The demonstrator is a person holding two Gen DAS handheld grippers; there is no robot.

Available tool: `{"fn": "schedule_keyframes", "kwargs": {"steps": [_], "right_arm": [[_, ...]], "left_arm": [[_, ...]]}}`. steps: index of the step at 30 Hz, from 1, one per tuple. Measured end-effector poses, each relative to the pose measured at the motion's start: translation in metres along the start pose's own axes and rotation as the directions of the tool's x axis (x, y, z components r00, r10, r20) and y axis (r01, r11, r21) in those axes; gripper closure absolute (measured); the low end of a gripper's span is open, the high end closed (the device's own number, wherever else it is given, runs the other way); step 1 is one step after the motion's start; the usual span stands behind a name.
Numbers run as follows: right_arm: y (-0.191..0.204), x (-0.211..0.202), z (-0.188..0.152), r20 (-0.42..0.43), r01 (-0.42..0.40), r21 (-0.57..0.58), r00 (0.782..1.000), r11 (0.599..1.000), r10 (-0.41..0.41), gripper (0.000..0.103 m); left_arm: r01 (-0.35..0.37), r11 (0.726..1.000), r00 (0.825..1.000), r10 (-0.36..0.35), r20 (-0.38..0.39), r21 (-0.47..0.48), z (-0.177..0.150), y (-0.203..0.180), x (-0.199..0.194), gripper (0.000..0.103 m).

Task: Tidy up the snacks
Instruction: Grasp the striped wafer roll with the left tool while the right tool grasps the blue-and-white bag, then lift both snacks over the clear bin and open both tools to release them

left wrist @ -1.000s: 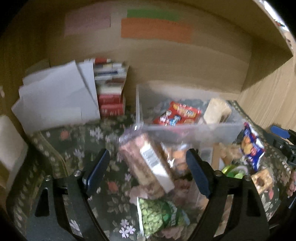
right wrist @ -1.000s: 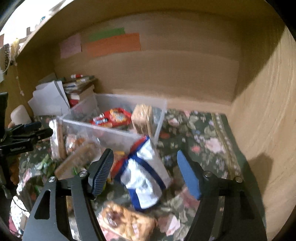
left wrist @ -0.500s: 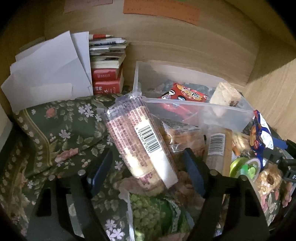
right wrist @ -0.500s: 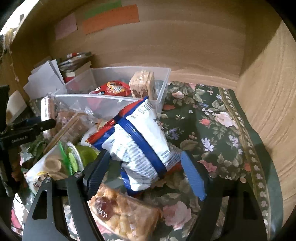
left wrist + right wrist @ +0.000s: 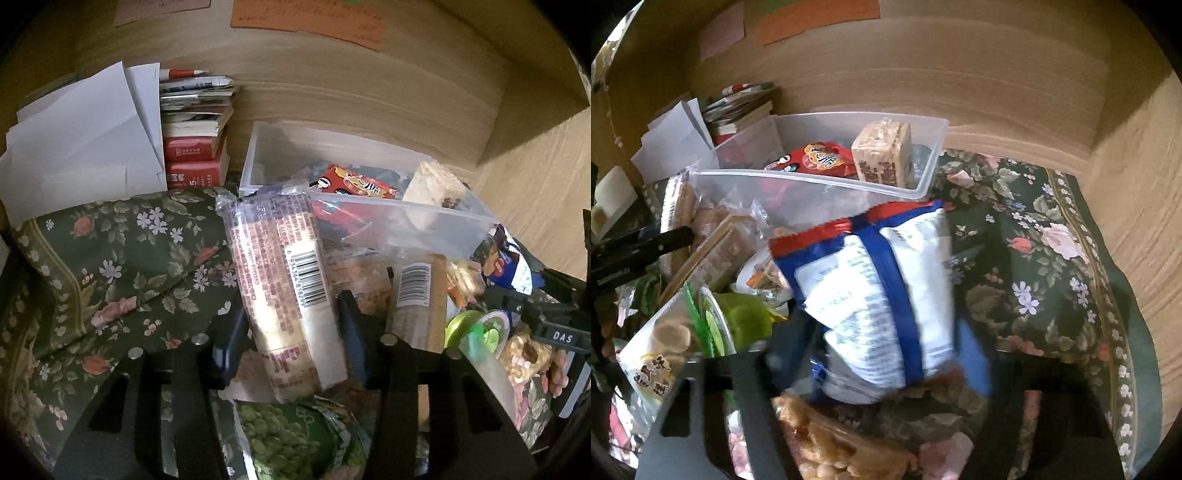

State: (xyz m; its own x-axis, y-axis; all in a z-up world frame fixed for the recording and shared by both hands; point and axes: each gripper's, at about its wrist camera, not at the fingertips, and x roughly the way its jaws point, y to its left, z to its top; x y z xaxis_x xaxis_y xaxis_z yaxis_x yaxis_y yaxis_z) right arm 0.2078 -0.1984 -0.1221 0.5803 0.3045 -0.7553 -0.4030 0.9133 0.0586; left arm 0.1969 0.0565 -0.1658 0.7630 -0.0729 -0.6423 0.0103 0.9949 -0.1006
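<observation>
My left fingers (image 5: pixel 291 343) have just been closing, and their dark pads now sit against both sides of the long biscuit pack (image 5: pixel 284 284), the clear-wrapped one with the barcode, gripping it near its lower end. The pack leans up toward the clear plastic bin (image 5: pixel 424 218), its top touching the bin's near corner. Below it lies a bag of green peas (image 5: pixel 288 439) on the flowered cloth (image 5: pixel 110 251) that covers the surface.

My right fingers (image 5: pixel 882 354) have also just been closing, around the white and blue snack bag (image 5: pixel 879 302). The view is blurred there; the pads look close on both sides of the bag's lower part, but I cannot tell whether they press on it. The bag stands in front of the bin, which holds a red packet (image 5: pixel 820 162) and a wrapped block of crackers (image 5: pixel 882 155). A brown pastry pack (image 5: pixel 842 446) lies just beneath the bag.
</observation>
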Motion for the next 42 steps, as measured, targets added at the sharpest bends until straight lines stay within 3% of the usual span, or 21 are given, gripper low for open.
{"fn": "schedule_keyframes", "kwargs": {"steps": [5, 8, 18, 30, 37, 42], "right_arm": [[-0.004, -0.005, -0.002, 0.021, 0.003, 0.014, 1.000, 1.000, -0.003, 0.056], [-0.001, -0.009, -0.001, 0.035, 0.012, 0.011, 0.999, 1.000, -0.012, 0.058], [0.002, -0.044, 0.011, 0.143, 0.034, 0.003, 0.989, 0.999, -0.034, 0.059], [0.017, -0.069, 0.051, 0.282, 0.031, -0.022, 0.959, 0.999, -0.023, 0.059], [0.032, -0.064, 0.076, 0.313, 0.025, -0.054, 0.950, 0.998, -0.007, 0.059], [0.039, -0.046, 0.095, 0.297, 0.014, -0.069, 0.955, 0.998, 0.007, 0.059]], "left_arm": [[0.012, 1.000, 1.000, -0.013, 0.024, 0.008, -0.002, -0.001, -0.012, 0.059], [0.019, 1.000, 0.999, -0.020, 0.043, 0.014, 0.000, -0.001, -0.022, 0.059], [0.031, 0.999, 0.990, -0.037, 0.135, 0.041, 0.020, -0.010, -0.056, 0.059], [0.046, 0.997, 0.969, -0.061, 0.239, 0.068, 0.060, -0.021, -0.084, 0.059], [0.055, 0.995, 0.958, -0.074, 0.276, 0.078, 0.085, -0.025, -0.086, 0.059], [0.049, 0.996, 0.956, -0.070, 0.283, 0.080, 0.099, -0.029, -0.082, 0.059]]}}
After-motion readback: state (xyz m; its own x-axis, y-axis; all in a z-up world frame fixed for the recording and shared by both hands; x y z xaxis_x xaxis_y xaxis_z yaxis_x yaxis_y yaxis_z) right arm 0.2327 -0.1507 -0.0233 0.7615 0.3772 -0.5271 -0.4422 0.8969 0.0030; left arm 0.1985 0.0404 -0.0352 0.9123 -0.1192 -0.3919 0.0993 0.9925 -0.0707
